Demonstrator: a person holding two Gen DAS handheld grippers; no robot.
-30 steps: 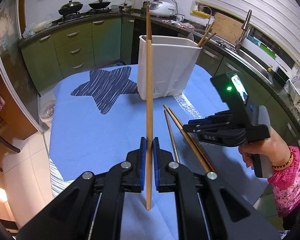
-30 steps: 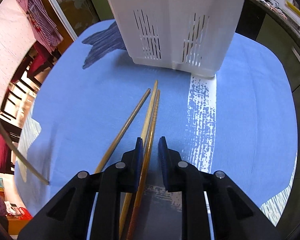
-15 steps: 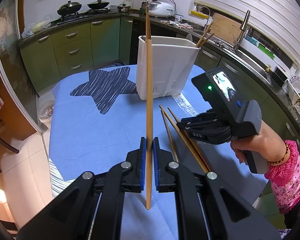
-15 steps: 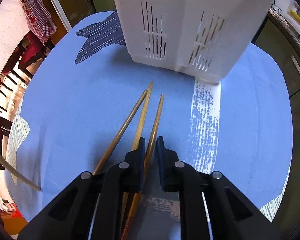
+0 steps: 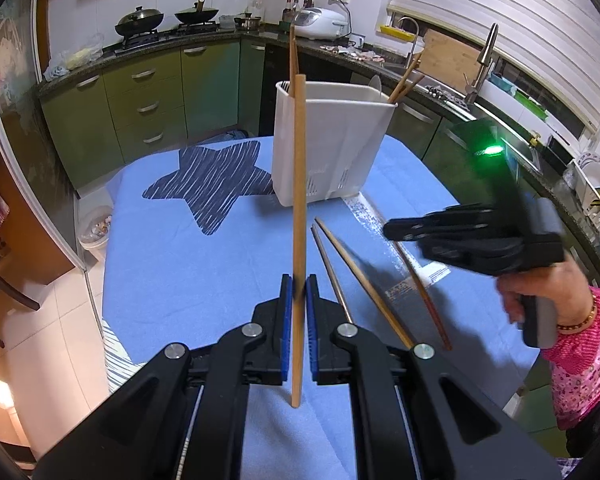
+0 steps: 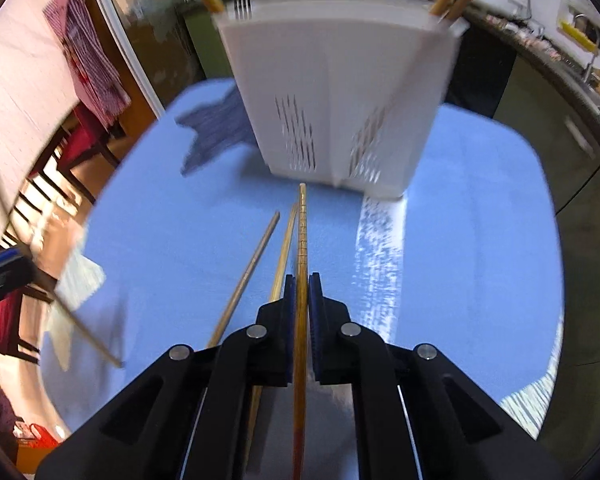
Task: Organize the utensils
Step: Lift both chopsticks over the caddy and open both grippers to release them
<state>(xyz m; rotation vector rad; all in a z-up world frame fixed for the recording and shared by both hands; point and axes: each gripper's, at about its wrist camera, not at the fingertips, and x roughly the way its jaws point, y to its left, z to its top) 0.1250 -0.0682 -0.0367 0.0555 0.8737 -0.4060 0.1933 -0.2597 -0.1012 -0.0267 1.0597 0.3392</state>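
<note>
My left gripper (image 5: pixel 296 292) is shut on a light wooden chopstick (image 5: pixel 299 200) and holds it upright above the blue cloth, in front of the white utensil holder (image 5: pixel 328 148). My right gripper (image 6: pixel 302 294) is shut on a darker wooden chopstick (image 6: pixel 301 240) that points toward the holder (image 6: pixel 340 92). In the left wrist view the right gripper (image 5: pixel 392 230) hangs above the table's right side with that chopstick (image 5: pixel 420 292) slanting down from it. Two more chopsticks (image 5: pixel 356 276) lie on the cloth. Several chopsticks stand in the holder.
The table wears a blue cloth (image 5: pixel 188 260) with a dark star print (image 5: pixel 212 184). Green kitchen cabinets (image 5: pixel 148 100) and a counter with sink (image 5: pixel 480 92) run behind. Chairs and a red checked cloth (image 6: pixel 88 52) stand off the table's left in the right wrist view.
My right gripper closed on the darker chopstick and lifted it off the cloth, tilting up toward the holder. My left gripper kept its upright chopstick almost still.
</note>
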